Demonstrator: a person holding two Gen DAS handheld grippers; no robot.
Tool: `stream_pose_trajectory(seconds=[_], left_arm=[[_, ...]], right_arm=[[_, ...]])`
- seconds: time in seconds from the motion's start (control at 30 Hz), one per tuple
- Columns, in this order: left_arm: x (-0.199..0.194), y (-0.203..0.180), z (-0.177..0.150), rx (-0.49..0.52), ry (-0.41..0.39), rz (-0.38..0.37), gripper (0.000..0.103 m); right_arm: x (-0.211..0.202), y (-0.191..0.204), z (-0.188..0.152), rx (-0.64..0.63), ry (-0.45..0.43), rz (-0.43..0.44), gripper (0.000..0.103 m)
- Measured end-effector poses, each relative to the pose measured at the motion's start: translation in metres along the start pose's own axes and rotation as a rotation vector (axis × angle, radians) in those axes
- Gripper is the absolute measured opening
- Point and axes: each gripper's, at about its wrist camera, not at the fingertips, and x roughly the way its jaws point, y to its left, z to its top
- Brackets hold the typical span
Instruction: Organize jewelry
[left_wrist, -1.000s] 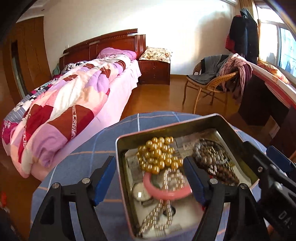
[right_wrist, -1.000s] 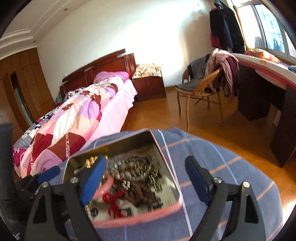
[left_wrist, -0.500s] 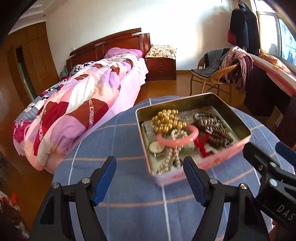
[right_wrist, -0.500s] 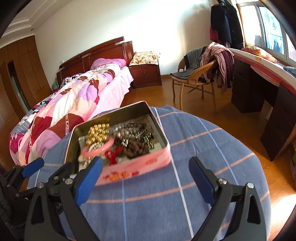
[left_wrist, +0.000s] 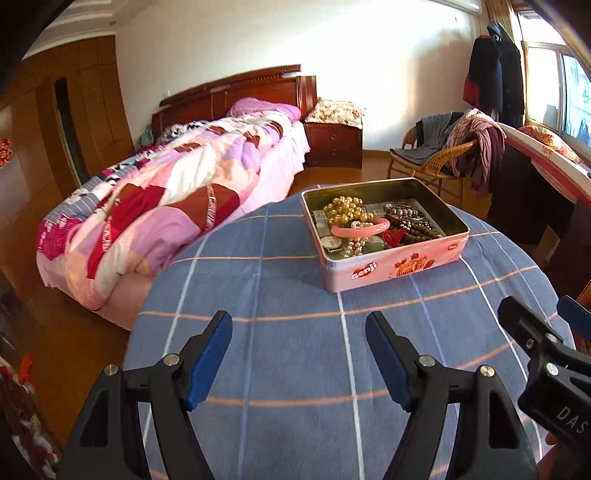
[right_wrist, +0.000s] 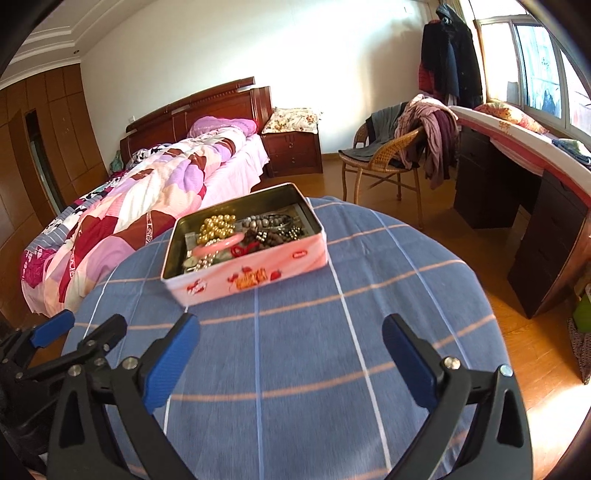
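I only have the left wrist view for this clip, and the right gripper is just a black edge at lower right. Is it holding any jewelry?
Observer: No. The right wrist view shows the right gripper open, with only the blue tablecloth between its jaws.
Reviewer: Is it touching the tin?
Observer: No. The pink tin sits apart from it, ahead and slightly left.
Reviewer: Anything on the floor right of the table?
Observer: A green box-like thing beside the dark desk.
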Motion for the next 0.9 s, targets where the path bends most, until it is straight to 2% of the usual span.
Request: stream_pose_trajectory(seconds=[0.23, 0.47, 0.9], left_arm=[[-0.047, 0.000, -0.012, -0.004, -0.082, 0.012, 0.076], [-0.102, 0.001, -0.014, -0.010, -0.210, 0.011, 0.087], [-0.163, 0.006, -0.016, -0.021, -0.356, 0.005, 0.090]], right_arm=[[-0.043, -0.001, -0.007, 0.017, -0.072, 0.005, 0.102], [-0.091, 0.006, -0.001, 0.009, -0.206, -0.003, 0.103], [-0.154, 0.018, 0.002, -0.010, -0.399, 0.011, 0.103]])
